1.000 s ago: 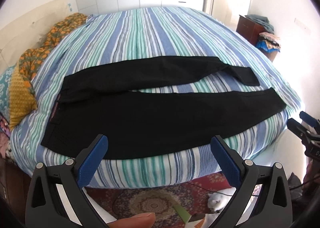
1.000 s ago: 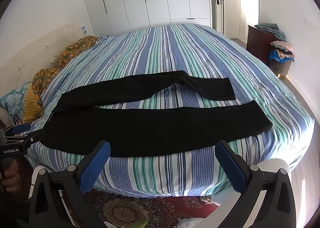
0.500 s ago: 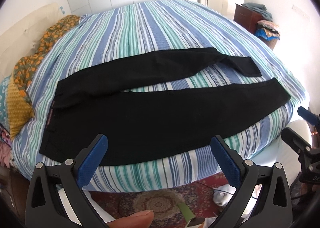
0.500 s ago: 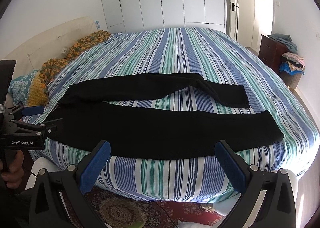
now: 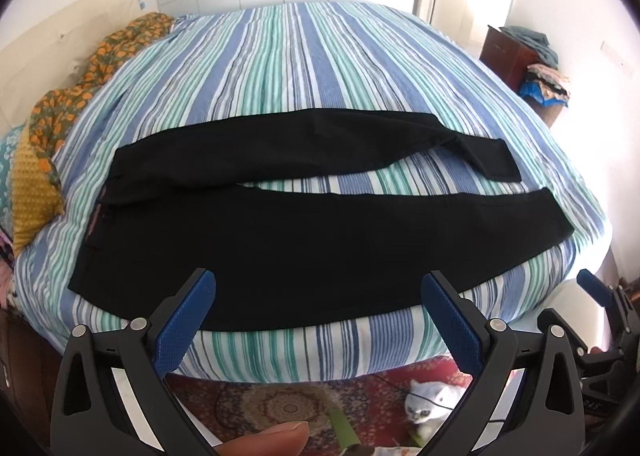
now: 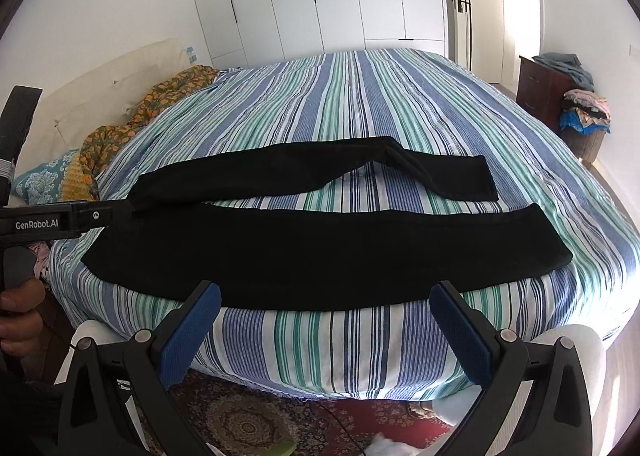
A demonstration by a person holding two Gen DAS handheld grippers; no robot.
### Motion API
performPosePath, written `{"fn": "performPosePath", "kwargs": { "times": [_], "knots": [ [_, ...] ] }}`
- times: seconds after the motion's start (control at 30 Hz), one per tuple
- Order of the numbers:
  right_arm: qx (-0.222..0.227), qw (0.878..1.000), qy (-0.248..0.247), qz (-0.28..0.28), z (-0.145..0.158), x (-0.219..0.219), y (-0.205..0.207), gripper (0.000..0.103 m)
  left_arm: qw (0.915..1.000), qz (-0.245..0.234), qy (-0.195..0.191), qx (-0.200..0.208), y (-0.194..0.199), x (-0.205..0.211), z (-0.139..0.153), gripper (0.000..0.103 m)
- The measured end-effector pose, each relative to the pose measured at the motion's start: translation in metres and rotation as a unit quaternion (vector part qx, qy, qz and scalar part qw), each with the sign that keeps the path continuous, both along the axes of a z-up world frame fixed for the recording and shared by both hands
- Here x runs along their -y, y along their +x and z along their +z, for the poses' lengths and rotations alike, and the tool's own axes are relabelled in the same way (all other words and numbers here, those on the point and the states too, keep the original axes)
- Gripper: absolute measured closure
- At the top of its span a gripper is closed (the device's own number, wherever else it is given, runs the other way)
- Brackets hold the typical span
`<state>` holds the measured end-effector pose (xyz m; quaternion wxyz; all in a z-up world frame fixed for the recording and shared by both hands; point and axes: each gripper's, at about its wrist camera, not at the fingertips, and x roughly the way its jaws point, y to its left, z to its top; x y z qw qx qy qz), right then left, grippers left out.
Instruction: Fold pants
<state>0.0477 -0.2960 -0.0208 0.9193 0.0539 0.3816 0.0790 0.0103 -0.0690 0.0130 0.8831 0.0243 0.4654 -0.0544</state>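
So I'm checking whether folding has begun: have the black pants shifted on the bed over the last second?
No. The black pants keep their shape and place against the striped bedspread: far leg kinked, both legs spread apart. Only the cameras moved.

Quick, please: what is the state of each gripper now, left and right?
Left gripper: open, holding nothing, short of the black pants.
Right gripper: open, holding nothing.

Black pants [image 5: 304, 232] are laid out flat across the near part of a striped bed, waistband at the left, cuffs at the right. The near leg is stretched straight along the bed's near edge. The far leg is splayed away, kinked near its cuff, with striped bedding showing between.
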Motion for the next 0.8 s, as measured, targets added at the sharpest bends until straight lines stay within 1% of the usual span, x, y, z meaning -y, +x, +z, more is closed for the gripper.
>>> {"fn": "performPosePath", "kwargs": {
  "times": [0.13, 0.27, 0.33, 0.47, 0.57, 0.63, 0.7, 0.73, 0.8],
  "knots": [
    [0.000, 1.000, -0.001, 0.012, 0.000, -0.005, 0.000, 0.000, 0.9999, -0.006, 0.010, 0.002, -0.002, 0.004, -0.001, 0.000],
    [0.008, 1.000, 0.003, 0.029, 0.002, -0.010, 0.001, 0.000, 0.9999, -0.008, 0.011, 0.004, 0.001, 0.004, -0.003, 0.000],
    [0.004, 0.999, 0.023, 0.029, -0.001, -0.005, 0.004, 0.000, 0.9998, -0.009, 0.015, 0.010, 0.003, 0.004, -0.003, 0.000],
    [-0.026, 0.995, 0.088, 0.032, -0.013, 0.012, 0.025, 0.000, 0.9994, -0.014, 0.016, 0.028, 0.013, 0.007, -0.004, 0.000],
    [-0.044, 0.987, 0.146, 0.049, -0.018, 0.023, 0.051, 0.000, 0.9995, -0.013, 0.002, 0.030, 0.026, 0.009, -0.006, 0.000],
    [-0.037, 0.984, 0.164, 0.057, -0.016, 0.036, 0.076, 0.000, 0.9995, -0.009, -0.008, 0.030, 0.032, 0.007, -0.008, 0.000],
    [-0.021, 0.987, 0.153, 0.039, -0.013, 0.063, 0.111, 0.000, 0.9995, -0.003, -0.014, 0.029, 0.034, 0.001, -0.012, 0.000],
    [-0.015, 0.989, 0.143, 0.021, -0.013, 0.085, 0.131, 0.000, 0.9995, 0.000, -0.014, 0.028, 0.035, -0.004, -0.015, 0.000],
    [-0.025, 0.992, 0.118, -0.029, -0.023, 0.139, 0.180, 0.000, 0.9997, 0.013, -0.005, 0.021, 0.036, -0.014, -0.026, 0.000]
  ]
}}
